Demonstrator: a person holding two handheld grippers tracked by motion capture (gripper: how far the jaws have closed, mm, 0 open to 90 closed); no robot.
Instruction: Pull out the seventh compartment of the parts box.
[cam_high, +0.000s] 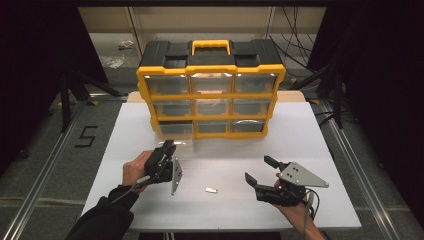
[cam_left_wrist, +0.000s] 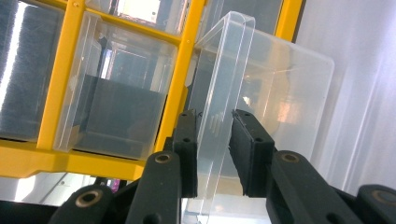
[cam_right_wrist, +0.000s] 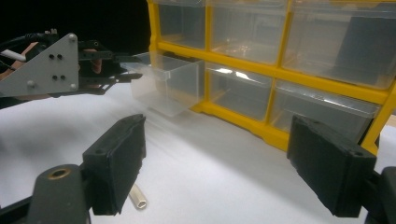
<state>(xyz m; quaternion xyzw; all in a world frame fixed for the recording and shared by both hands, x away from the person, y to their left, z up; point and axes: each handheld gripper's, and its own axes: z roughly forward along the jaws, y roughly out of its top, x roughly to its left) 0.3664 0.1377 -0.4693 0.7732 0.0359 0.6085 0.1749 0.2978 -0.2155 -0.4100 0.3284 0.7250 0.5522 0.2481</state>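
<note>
We start at the left gripper (cam_left_wrist: 212, 154): its two black jaws are closed on the front lip of a clear drawer (cam_left_wrist: 261, 107), one pad on each side of the thin plastic wall, both touching it. In the high view that gripper (cam_high: 167, 150) points fwd and up toward the drawer (cam_high: 175, 131), which sticks partway out of the bottom-left slot of the yellow-and-black organizer (cam_high: 211, 90). The left hand (cam_high: 136, 169) wraps the gripper body from behind, rolled so the grey plate (cam_high: 176, 176) stands on edge, forearm in a dark sleeve (cam_high: 107, 217) coming in from the bottom-left.

From the right gripper view we see the same drawer (cam_right_wrist: 166, 86) pulled out over the white table (cam_right_wrist: 210, 186), w/ the left gripper (cam_right_wrist: 116, 65) at its front edge.

The right gripper (cam_high: 260, 172) has its jaws spread wide apart, nothing between them; in its own view (cam_right_wrist: 233, 172) the pads frame bare tabletop and the organizer's lower drawers. It sits low over the table (cam_high: 310, 150) on the right, well apart from the organizer, jaws aimed fwd-left, plate roughly flat on top. The right hand (cam_high: 292, 205) holds it from below-behind, wrist entering at the bottom edge.

Between the two grippers a small white tube-like piece (cam_high: 211, 190) lies on the table, near the right gripper's left pad (cam_right_wrist: 138, 197); we can't tell what it is.
</note>
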